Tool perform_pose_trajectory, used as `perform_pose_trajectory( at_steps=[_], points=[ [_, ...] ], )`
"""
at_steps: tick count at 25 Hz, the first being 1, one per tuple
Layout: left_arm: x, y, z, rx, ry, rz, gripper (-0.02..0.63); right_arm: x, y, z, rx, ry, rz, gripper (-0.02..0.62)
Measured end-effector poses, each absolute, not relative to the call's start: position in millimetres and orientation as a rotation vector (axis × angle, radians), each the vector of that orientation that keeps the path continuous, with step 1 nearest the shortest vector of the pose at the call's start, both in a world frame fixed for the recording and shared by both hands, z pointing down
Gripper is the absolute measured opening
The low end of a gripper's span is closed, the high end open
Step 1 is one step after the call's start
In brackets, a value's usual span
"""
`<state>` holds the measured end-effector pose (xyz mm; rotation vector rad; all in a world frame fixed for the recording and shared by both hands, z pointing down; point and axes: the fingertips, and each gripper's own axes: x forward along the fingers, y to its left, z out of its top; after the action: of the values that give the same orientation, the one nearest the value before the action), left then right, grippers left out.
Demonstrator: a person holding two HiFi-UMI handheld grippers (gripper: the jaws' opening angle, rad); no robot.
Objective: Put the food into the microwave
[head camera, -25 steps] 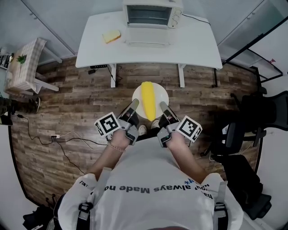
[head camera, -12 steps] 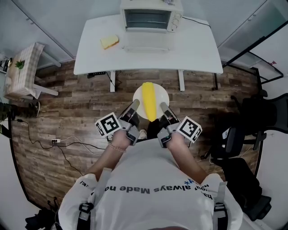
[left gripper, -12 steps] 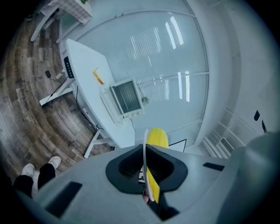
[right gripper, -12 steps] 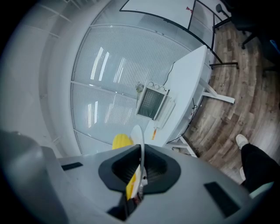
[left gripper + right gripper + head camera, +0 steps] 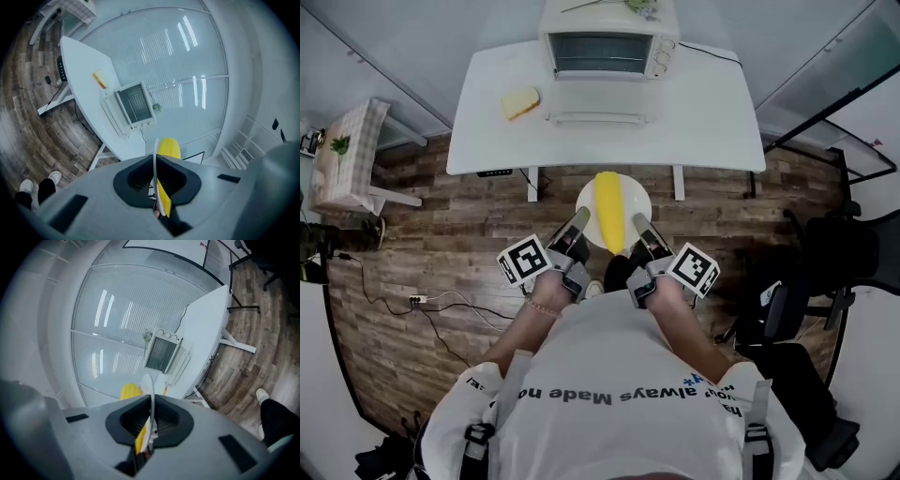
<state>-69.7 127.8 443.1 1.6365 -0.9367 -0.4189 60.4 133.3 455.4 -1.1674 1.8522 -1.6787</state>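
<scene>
Above the wooden floor (image 5: pixel 441 244), short of the white bench (image 5: pixel 712 103), the plate (image 5: pixel 636 199) hangs level with a yellow corn cob (image 5: pixel 607 208) lying loose on it. The left gripper (image 5: pixel 578 223) and right gripper (image 5: pixel 639 228) each clench its near rim, the thin edge running between their fingers (image 5: pixel 136 180). The plate looks stiff and slick, and the cob may roll, so rim holds and a level carry suit it. The microwave (image 5: pixel 602 47) stands well ahead.
</scene>
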Motion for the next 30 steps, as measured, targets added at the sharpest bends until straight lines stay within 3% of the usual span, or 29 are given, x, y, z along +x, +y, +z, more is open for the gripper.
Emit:
perform_pose_trajectory(
  at_steps=[19,30],
  points=[
    [11.5,14.1,446.3,1.588,-0.950,-0.436,0.017,136.7,15.6,460.5,-1.135,1.847,-1.726,0.023],
    [23.8,-26.3,449.6,1.588,-0.925,-0.499,0.017,144.3,-23.9,468.6,-1.133,1.873,-1.738,0.023]
  ],
)
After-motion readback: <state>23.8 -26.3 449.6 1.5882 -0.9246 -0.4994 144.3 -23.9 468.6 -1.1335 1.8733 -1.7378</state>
